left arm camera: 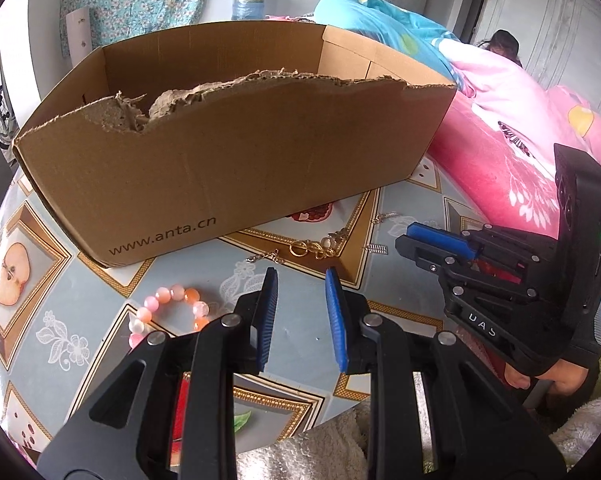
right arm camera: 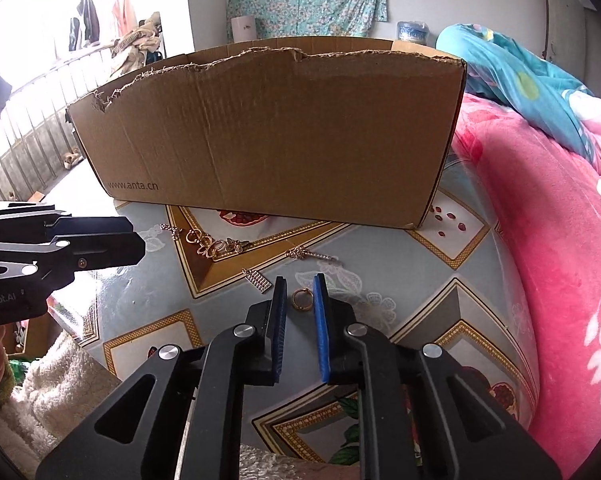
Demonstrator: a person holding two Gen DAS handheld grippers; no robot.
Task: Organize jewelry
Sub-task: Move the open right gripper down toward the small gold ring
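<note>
In the right wrist view a small gold ring (right arm camera: 301,300) sits on the patterned tablecloth between the tips of my right gripper (right arm camera: 300,282). The blue pads stand tight against its two sides, shut on it. My left gripper (left arm camera: 301,278) hovers over the cloth, open by a narrow gap with nothing in it. Just beyond its tips lies a tangle of gold chain and rings (left arm camera: 312,249). A pink and orange bead bracelet (left arm camera: 172,312) lies to its left. The right gripper (left arm camera: 406,238) shows from the side, and the left gripper (right arm camera: 138,240) enters at the left edge.
A torn cardboard box (right arm camera: 280,140) stands open-topped behind the jewelry. A key-shaped pendant (right arm camera: 312,255) and a small ladder-like charm (right arm camera: 256,279) lie on the cloth. A pink blanket (right arm camera: 540,240) borders the table on the right, and white fleece (right arm camera: 56,380) lies at the near edge.
</note>
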